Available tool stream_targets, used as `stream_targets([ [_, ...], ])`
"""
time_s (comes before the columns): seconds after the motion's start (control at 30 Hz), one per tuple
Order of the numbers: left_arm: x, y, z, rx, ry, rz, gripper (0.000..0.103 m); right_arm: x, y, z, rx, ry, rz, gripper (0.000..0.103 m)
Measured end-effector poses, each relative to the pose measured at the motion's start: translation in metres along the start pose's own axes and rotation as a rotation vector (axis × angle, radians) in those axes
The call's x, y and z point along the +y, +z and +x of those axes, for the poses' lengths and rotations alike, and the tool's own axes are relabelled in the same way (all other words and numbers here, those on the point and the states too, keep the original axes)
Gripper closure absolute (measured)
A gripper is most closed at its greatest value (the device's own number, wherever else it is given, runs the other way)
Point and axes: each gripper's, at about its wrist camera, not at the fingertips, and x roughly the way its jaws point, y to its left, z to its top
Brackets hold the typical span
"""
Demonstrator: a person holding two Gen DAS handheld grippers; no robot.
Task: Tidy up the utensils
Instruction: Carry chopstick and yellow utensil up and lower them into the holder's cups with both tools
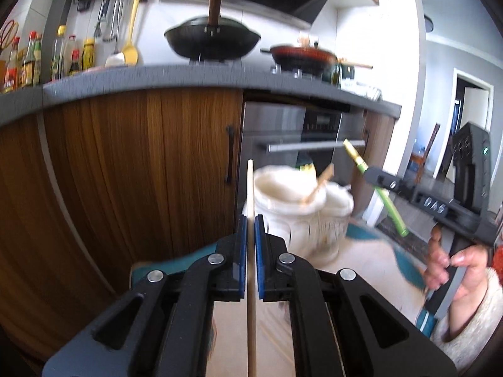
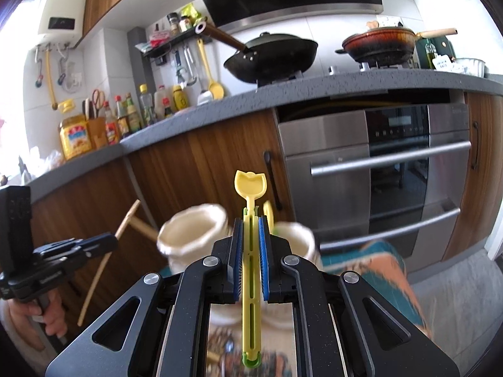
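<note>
The left gripper [image 1: 250,220] has its blue pads [image 1: 241,251] pressed together on a thin wooden stick [image 1: 250,188] that runs straight up between them. The right gripper [image 2: 250,229] is clamped on a yellow-green utensil [image 2: 250,270]; its flat yellow head [image 2: 250,183] stands above the pads. Beyond both, blurred, sits a white holder [image 1: 301,207] with 2 round openings, 1 holding another wooden piece [image 1: 319,185]. Far behind are the grey countertop [image 2: 283,94], a black wok [image 2: 273,55] and a steel oven [image 2: 393,169] on the right.
</note>
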Motion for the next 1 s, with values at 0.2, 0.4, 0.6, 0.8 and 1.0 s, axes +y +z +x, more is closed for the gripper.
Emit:
stream_targets([
  [0.2,0.006,0.044,0.02,-0.095,-0.005,-0.054,0.098,-0.021,0.021,0.031,-0.029,0.076,0.122,0.092],
  [0.4,0.015,0.079,0.044,-0.193,-0.028,-0.149,0.098,-0.042,0.025,0.062,-0.056,0.096,0.221,0.092],
  [0.6,0.01,0.09,0.067,-0.271,-0.063,-0.159,0.098,-0.056,0.013,0.075,-0.057,0.108,0.255,0.092],
  [0.8,0.002,0.086,0.092,-0.289,-0.049,-0.145,0.098,-0.058,0.006,0.081,-0.048,0.107,0.253,0.092],
  [1.0,0.001,0.078,0.097,-0.295,-0.046,-0.141,0.098,-0.061,0.001,0.088,-0.041,0.101,0.259,0.092],
])
